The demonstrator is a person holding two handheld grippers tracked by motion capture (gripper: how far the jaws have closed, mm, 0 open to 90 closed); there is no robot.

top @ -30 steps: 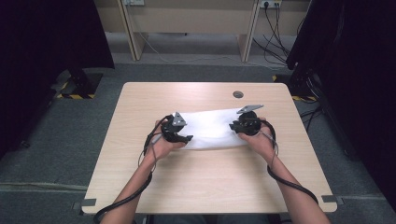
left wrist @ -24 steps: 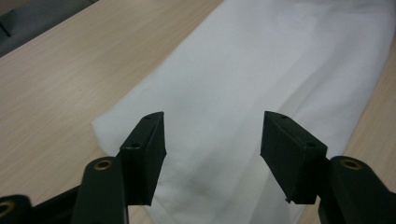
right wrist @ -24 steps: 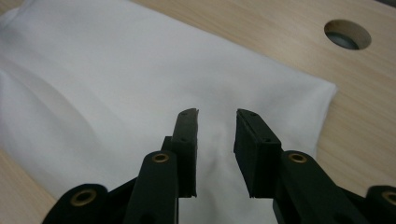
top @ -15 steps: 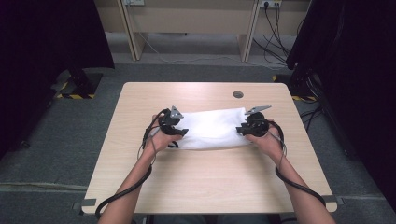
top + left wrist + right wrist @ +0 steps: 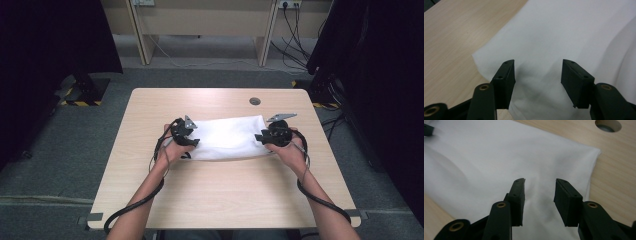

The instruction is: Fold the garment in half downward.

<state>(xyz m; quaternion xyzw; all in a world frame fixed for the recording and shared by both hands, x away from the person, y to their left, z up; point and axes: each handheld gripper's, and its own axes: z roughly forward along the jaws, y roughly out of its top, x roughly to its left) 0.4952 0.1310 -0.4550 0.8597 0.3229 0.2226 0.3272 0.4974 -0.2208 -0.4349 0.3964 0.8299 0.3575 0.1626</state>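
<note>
Both the left gripper (image 5: pixel 190 141) and the right gripper (image 5: pixel 265 137), just opening, stand with fingers apart over the folded white cloth (image 5: pixel 227 137) at the desk (image 5: pixel 150 110) centre, nine and three o'clock ends released.

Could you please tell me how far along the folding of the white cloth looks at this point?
Done: the white cloth lies folded into a flat band on the table. In hand: the left gripper and right gripper, jaws just opening, stand open over its two ends, gripping nothing. Left: probably another fold.
</note>
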